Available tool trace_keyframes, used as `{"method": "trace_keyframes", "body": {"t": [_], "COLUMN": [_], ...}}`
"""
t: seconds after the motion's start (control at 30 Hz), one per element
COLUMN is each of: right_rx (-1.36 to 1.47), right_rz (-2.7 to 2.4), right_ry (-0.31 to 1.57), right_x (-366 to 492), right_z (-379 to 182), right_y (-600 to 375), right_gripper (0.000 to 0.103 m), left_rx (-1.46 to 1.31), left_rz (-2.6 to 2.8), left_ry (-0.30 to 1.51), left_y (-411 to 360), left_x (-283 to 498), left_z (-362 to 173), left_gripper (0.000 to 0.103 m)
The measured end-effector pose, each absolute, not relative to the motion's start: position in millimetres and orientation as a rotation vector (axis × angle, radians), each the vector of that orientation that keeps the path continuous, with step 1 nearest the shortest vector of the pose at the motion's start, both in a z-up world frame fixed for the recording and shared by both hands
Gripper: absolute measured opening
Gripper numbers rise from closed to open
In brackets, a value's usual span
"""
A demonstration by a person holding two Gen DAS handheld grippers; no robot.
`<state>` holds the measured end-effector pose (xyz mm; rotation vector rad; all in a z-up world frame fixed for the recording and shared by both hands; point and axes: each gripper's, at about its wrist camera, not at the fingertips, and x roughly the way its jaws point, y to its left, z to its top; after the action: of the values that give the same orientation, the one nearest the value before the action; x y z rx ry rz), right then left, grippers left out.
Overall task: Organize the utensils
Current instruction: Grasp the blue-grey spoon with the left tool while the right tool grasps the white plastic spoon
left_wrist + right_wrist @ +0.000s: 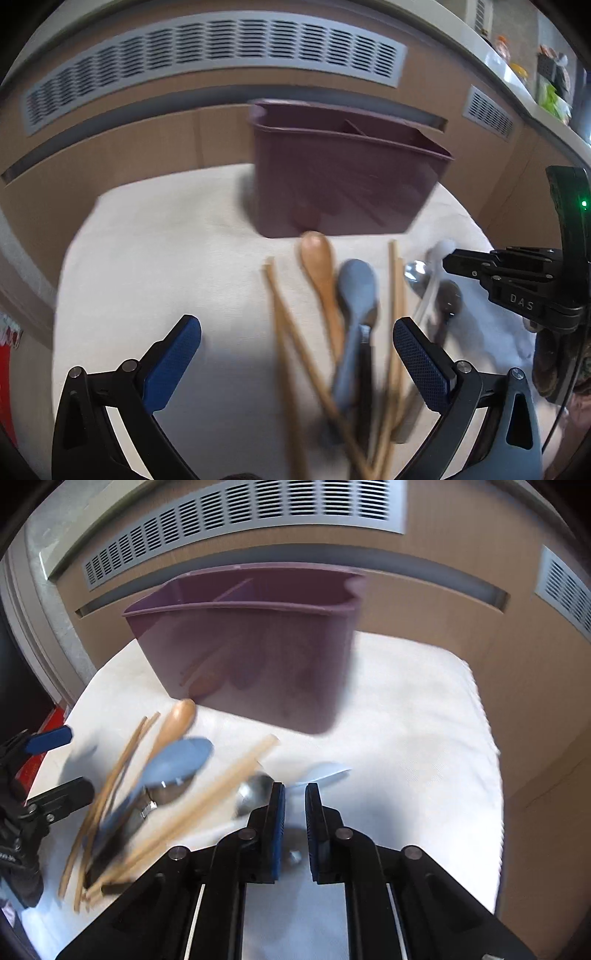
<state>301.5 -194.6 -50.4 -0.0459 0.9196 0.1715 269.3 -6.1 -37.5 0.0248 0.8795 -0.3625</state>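
A purple divided utensil holder (343,184) (255,653) stands upright on the white cloth (166,240) (406,738). In front of it lies a pile of utensils: a wooden spoon (319,269) (177,720), a blue-grey spoon (356,295) (173,764), wooden chopsticks (295,339) (218,794), metal spoons (419,277) (255,794) and a white spoon (434,273) (325,771). My left gripper (295,332) is open over the pile. My right gripper (294,794) hovers with its fingers a narrow gap apart above the metal and white spoons, holding nothing that I can see. It also shows in the left wrist view (448,258).
A brown wall with grey vent grilles (207,48) (258,506) runs behind the cloth. A shelf with bottles (546,81) is at the far right. A red object (40,753) lies off the cloth's left edge.
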Motion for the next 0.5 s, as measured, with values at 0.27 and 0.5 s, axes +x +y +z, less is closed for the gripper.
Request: {"method": "trace_keyframes", "body": {"t": [0.27, 0.5], "right_rx": [0.018, 0.037], "right_rz": [0.132, 0.138], "right_ry": [0.899, 0.882], "right_x": [276, 263], "right_z": [-58, -53], "right_y": [-237, -252], "right_gripper": [0.011, 0.016], "left_rx": [0.059, 0.111], "left_rz": [-0.371, -0.385], "left_ry": [0.955, 1.005], "left_y": [-46, -68], "left_x": [295, 308], "left_z": [-41, -54], "left_gripper": [0.071, 0.054]}}
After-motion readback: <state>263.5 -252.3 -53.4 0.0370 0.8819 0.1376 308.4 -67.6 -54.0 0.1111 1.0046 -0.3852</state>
